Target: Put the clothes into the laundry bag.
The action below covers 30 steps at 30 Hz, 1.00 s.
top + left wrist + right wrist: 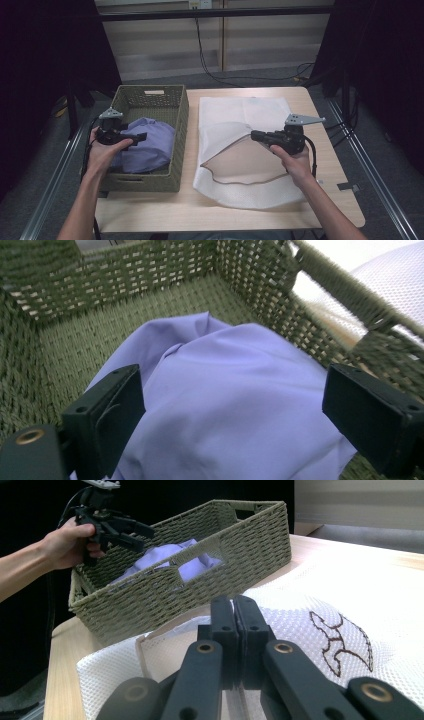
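A lilac cloth (149,147) lies bunched in an olive woven basket (181,125) at the table's left. My left gripper (141,136) hovers just over the cloth with its jaws wide open; in the left gripper view the cloth (240,365) lies below and between the open jaws of the left gripper (235,407). A white mesh bag (240,112) lies flat beside the basket. My right gripper (256,135) is shut on the bag's upper rim and holds the mouth lifted open. In the right gripper view the right gripper (234,611) has its jaws pressed together on the mesh bag (310,615).
The basket (200,580) stands along the bag's left side, its near wall with a handle slot. The bag carries a brown embroidered mark (345,640). Bare tabletop (200,212) runs along the front edge. Black cables trail over the floor behind the table.
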Tool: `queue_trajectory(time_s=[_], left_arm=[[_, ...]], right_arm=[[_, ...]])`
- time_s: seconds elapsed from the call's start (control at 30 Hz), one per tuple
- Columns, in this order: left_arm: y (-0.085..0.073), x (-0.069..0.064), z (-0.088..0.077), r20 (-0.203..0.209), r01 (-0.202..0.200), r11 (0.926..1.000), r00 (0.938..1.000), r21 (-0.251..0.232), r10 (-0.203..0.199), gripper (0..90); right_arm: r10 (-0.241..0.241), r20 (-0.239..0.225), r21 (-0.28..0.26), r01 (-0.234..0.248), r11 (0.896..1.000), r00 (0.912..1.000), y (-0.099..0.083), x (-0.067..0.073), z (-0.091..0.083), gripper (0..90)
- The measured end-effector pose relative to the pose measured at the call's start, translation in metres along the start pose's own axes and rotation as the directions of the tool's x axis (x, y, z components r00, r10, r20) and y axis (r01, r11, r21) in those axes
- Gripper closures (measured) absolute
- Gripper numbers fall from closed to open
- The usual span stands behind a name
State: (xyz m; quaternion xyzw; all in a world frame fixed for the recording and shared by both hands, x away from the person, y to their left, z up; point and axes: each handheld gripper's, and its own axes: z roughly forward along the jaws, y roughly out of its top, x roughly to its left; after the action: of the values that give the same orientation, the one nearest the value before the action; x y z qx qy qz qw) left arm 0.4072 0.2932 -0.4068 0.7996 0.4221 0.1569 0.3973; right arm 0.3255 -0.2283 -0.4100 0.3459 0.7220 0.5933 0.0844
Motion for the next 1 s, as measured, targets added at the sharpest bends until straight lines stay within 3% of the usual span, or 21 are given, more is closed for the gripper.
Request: queue_trajectory(time_s=[0.17,0.33,0.37,0.5,0.6,0.67,0.7,0.8,0.83,0.87,1.0], left_arm=[[-0.004,0.006,0.008,-0.007,-0.003,0.9989,1.0,0.047,0.004,5.1],[0.0,0.011,0.017,0.039,-0.011,0.991,0.9992,0.133,0.006,4.3],[0.002,0.011,0.018,0.019,-0.015,0.9919,0.9997,0.126,0.013,4.8],[0.006,0.014,0.02,0.013,-0.01,0.992,0.9999,0.126,0.009,5.0],[0.004,0.017,0.028,0.026,-0.002,0.9858,0.9997,0.168,-0.002,5.3],[0.004,0.018,0.032,0.022,0.02,0.9849,0.9995,0.172,-0.024,6.4],[0.004,0.019,0.034,0.024,0.003,0.9832,0.9997,0.183,-0.008,7.4],[0.001,0.02,0.04,0.025,0.02,0.9783,0.9994,0.206,-0.025,8.4],[-0.001,0.02,0.043,0.012,0.033,0.9749,0.9993,0.22,-0.037,8.0],[-0.002,0.022,0.045,0.031,0.026,0.9701,0.9989,0.241,-0.034,8.0],[-0.008,0.022,0.055,0.04,0.056,0.9598,0.9967,0.275,-0.07,4.7]], right_arm=[[0.003,-0.002,0.001,-0.003,1.0,1.0,-0.001,-0.001,-0.001,88.4],[-0.003,0.003,0.01,0.003,1.0,1.0,-0.001,0.0,0.001,88.4],[-0.003,0.004,0.01,0.003,1.0,1.0,-0.001,0.0,0.002,88.4],[0.0,0.006,0.013,0.0,1.0,1.0,-0.001,0.0,0.002,88.4],[0.001,0.004,0.013,-0.002,1.0,1.0,-0.001,0.0,0.002,88.4],[0.001,0.003,0.016,-0.001,1.0,1.0,-0.001,0.0,0.001,88.4],[0.001,0.002,0.017,-0.001,1.0,1.0,-0.001,0.001,0.002,88.4],[0.002,-0.001,0.019,-0.002,1.0,1.0,-0.002,0.001,0.003,88.4],[-0.001,-0.004,0.02,0.001,1.0,1.0,-0.002,0.001,0.003,88.4],[-0.001,-0.004,0.02,0.001,1.0,1.0,-0.002,0.001,0.003,88.4],[-0.004,-0.006,0.026,0.004,1.0,1.0,-0.002,0.001,0.004,88.2]])
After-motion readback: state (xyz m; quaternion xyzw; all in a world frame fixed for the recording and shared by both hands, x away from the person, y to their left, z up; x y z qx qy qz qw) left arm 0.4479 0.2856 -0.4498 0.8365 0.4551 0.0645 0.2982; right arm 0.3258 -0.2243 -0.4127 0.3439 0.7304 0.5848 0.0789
